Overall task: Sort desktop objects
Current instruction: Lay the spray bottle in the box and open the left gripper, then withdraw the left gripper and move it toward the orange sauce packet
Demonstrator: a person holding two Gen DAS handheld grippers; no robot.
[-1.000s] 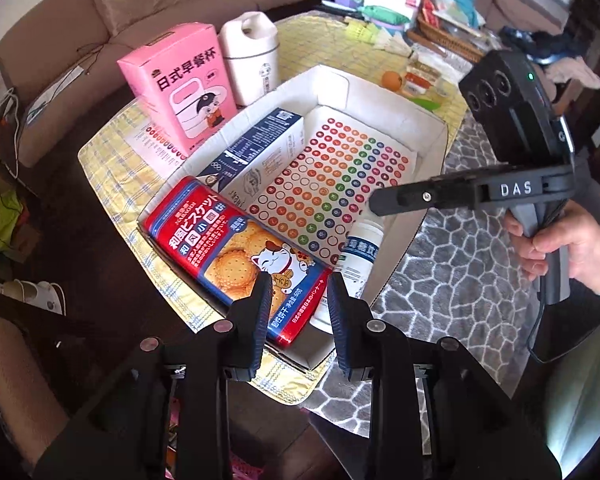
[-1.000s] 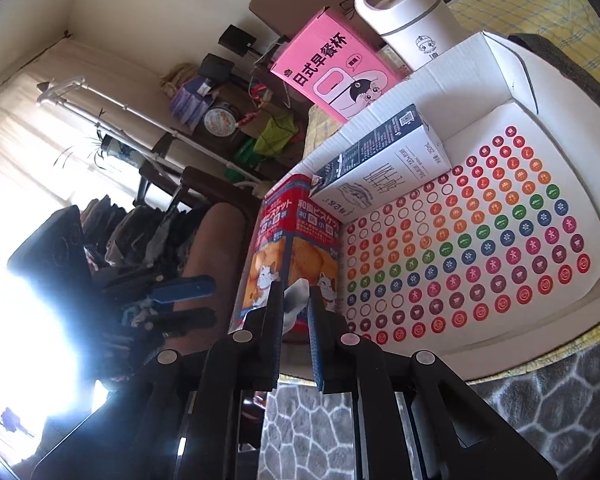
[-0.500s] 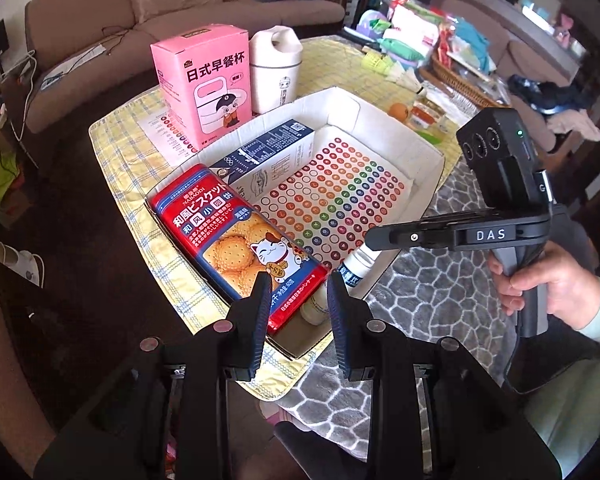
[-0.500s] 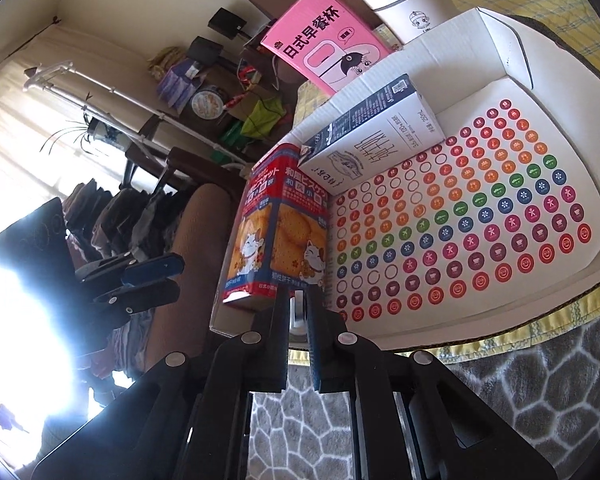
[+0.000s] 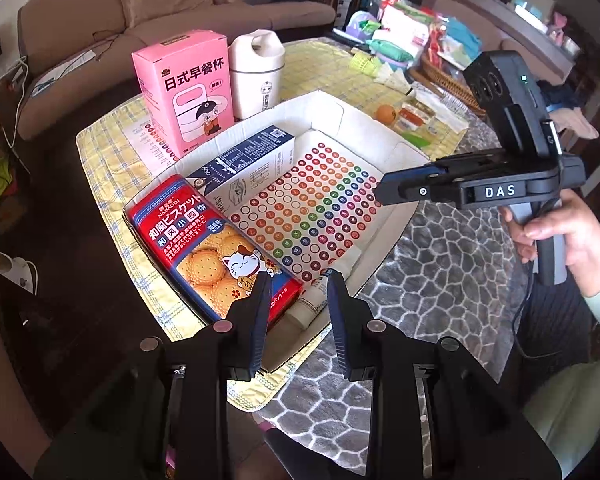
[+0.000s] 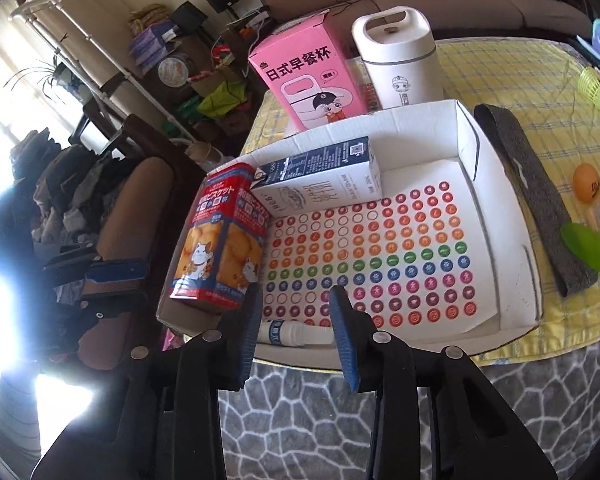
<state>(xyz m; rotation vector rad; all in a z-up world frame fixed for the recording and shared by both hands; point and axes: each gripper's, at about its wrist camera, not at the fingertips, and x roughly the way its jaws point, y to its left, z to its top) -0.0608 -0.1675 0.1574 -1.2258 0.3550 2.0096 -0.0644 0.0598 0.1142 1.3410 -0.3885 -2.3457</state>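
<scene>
A white cardboard box holds a dotted sticker sheet, a red biscuit box and a blue-white carton. A small white bottle lies on its side in the box's near corner. My right gripper hovers above the bottle with its jaws opening; the pads do not touch it. My left gripper stands slightly open over the biscuit box's near end, holding nothing.
Behind the box stand a pink carton and a white lidded cup on yellow checked cloth. An orange ball and packets lie to the right. A grey strap runs along the box's right wall. A hand grips the right tool.
The right gripper was shut on the white bottle; it has let it go in the box's near corner, opened and lifted. The left gripper kept its opening and turned slightly.
</scene>
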